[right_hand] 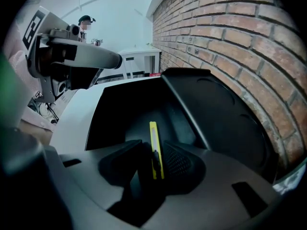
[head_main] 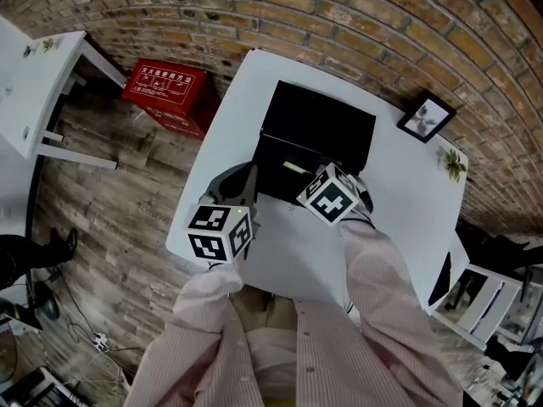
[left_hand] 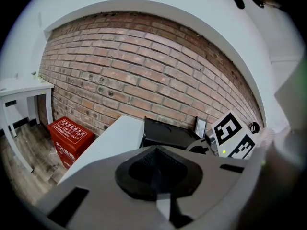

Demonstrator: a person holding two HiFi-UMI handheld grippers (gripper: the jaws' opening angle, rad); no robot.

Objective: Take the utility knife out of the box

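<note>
The right gripper (right_hand: 152, 146) clenched the slim yellow utility knife (right_hand: 153, 132) on edge inside the open black plastic box (right_hand: 112, 114), at the white table's (head_main: 407, 197) twelve o'clock. The left gripper (left_hand: 156, 151), pinched together and empty, hung at the box's seven o'clock.

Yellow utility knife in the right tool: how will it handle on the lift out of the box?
The utility knife looks thin and straight, so it is probably stiff and light. The right tool pinches it near one end, so it may pivot. Its smooth yellow casing could slip.
</note>
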